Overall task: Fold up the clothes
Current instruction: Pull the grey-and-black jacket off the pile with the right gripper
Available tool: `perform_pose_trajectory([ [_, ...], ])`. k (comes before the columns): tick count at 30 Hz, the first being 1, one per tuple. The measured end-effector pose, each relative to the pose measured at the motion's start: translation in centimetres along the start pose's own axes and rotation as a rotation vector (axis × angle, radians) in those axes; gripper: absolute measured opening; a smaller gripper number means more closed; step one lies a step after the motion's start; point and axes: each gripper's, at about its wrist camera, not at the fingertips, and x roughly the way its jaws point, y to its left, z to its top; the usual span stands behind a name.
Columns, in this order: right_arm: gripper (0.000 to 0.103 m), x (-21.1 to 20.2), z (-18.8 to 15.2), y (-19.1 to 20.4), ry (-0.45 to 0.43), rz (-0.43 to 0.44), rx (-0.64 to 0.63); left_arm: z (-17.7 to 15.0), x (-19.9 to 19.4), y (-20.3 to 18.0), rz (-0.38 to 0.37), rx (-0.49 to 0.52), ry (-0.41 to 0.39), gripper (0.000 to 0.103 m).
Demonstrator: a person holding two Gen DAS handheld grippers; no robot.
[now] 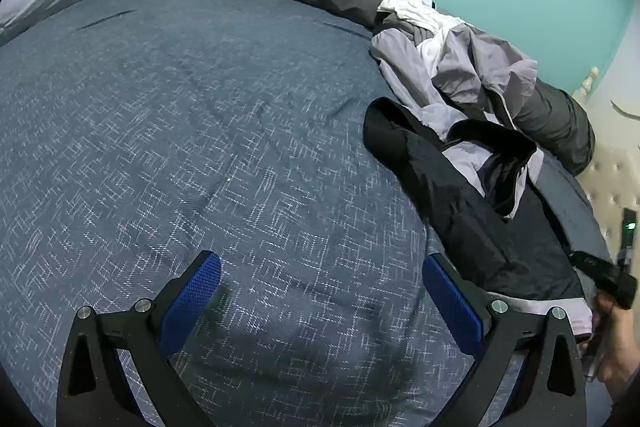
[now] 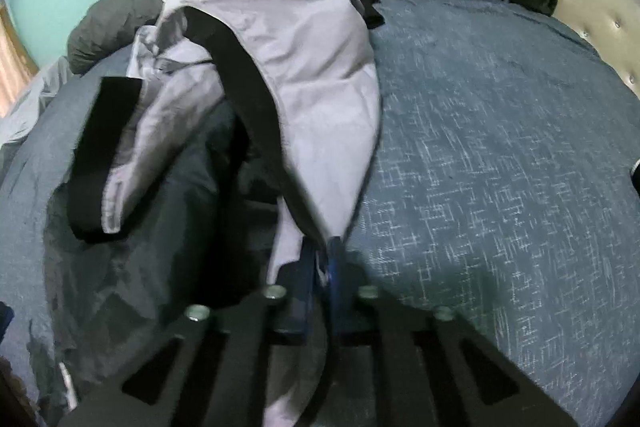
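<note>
Looking pretty unfolded: right gripper (image 2: 322,267) fingers clamped on the grey-black jacket (image 2: 312,67), crumpled on the bed (image 1: 200,107); left gripper (image 1: 322,301) fingers apart, empty.

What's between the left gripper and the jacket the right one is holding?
Nothing visible. The left gripper is open over bare bedspread, and the jacket lies just to its right. The right gripper is shut on the jacket's light grey edge.
</note>
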Motion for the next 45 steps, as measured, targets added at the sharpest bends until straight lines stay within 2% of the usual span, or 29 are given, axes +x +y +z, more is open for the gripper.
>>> perform_pose_trajectory([
  [13,0.005,-14.0,-3.7,-3.1,-0.159,0.023,0.019,0.4,-2.6,-1.0,0.02,0.022,-0.06,0.103],
  [15,0.005,-16.7,-4.7,-3.5,-0.181,0.004,0.014,0.4,-3.0,-1.2,0.017,0.023,-0.068,0.103],
  [20,0.005,-21.2,-7.3,-7.5,-0.231,-0.036,0.166,0.5,-3.6,-1.9,0.002,0.046,-0.074,0.103],
  [23,0.005,-19.7,-8.7,-7.4,-0.165,-0.023,0.165,0.3,-3.6,-2.3,-0.007,0.06,-0.071,0.103],
  [33,0.005,-13.9,-9.9,-4.1,-0.212,0.081,0.236,-0.4,-2.7,-4.5,-0.036,0.125,-0.054,0.103],
  [39,0.005,-12.3,-11.6,-5.4,-0.251,0.028,0.331,-1.0,-2.3,-6.5,-0.048,0.198,-0.058,0.103],
  [45,0.006,-12.2,-13.0,-7.1,-0.315,-0.038,0.347,-1.5,-1.5,-8.6,-0.08,0.237,-0.038,0.103],
])
